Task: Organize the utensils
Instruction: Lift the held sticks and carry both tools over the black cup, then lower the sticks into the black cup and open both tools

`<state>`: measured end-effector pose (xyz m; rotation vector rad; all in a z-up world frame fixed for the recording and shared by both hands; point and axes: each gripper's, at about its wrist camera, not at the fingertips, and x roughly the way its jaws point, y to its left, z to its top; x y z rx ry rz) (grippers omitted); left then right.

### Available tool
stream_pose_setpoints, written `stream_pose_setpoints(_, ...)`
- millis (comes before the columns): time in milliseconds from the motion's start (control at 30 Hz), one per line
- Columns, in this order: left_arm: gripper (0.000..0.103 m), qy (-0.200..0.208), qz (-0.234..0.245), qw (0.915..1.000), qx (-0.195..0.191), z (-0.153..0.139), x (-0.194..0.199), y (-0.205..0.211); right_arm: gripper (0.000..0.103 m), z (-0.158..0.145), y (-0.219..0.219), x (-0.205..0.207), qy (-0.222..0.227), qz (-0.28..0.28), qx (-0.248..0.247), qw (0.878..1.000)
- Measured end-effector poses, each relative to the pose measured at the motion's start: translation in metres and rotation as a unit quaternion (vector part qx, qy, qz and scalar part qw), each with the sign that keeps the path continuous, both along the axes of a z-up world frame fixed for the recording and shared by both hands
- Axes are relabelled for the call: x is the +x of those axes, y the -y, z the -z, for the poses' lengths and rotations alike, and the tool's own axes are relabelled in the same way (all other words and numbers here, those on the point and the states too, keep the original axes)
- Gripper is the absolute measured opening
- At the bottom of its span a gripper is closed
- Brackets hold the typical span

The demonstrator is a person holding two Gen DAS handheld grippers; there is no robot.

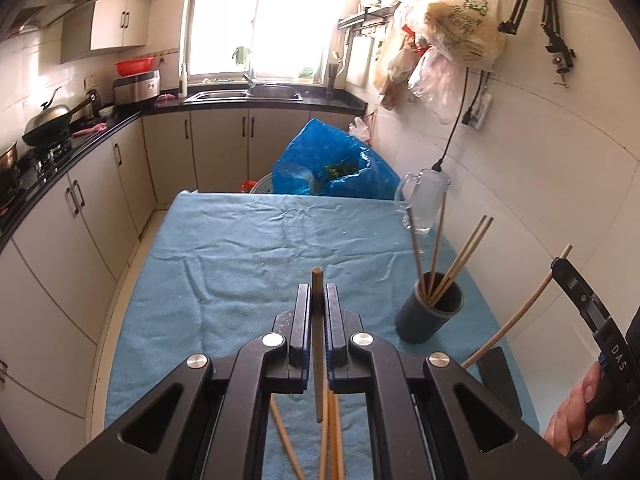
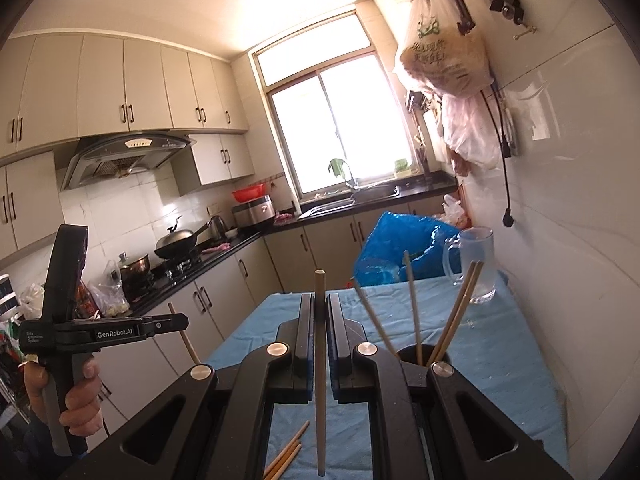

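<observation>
Left wrist view: left tool [image 1: 318, 300] clamped on one upright chopstick [image 1: 317, 344]; right tool [image 2: 319, 312] likewise gripped a chopstick [image 2: 320, 360] (nearer). Holder cup [image 1: 430, 316] far-right on desk [image 1: 240, 248].

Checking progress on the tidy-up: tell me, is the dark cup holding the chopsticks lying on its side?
No, the dark cup stands upright on the blue cloth with chopsticks sticking up from it.

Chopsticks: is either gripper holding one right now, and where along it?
Both. The left gripper clamps one chopstick near its upper end, with most of it hanging below. The right gripper likewise clamps one chopstick just below its top.
</observation>
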<state>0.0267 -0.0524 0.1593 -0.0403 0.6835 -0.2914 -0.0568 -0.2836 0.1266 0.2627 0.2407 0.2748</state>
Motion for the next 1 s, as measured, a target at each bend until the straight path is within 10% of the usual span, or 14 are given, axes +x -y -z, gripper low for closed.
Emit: stream_pose_setpoints(1000,0.005,0.052,0.086,0.9935,-0.054,-0.091,0.062,0.118,0.006,-0.067,0.073,0.042,0.054,0.087,0.009,0.995)
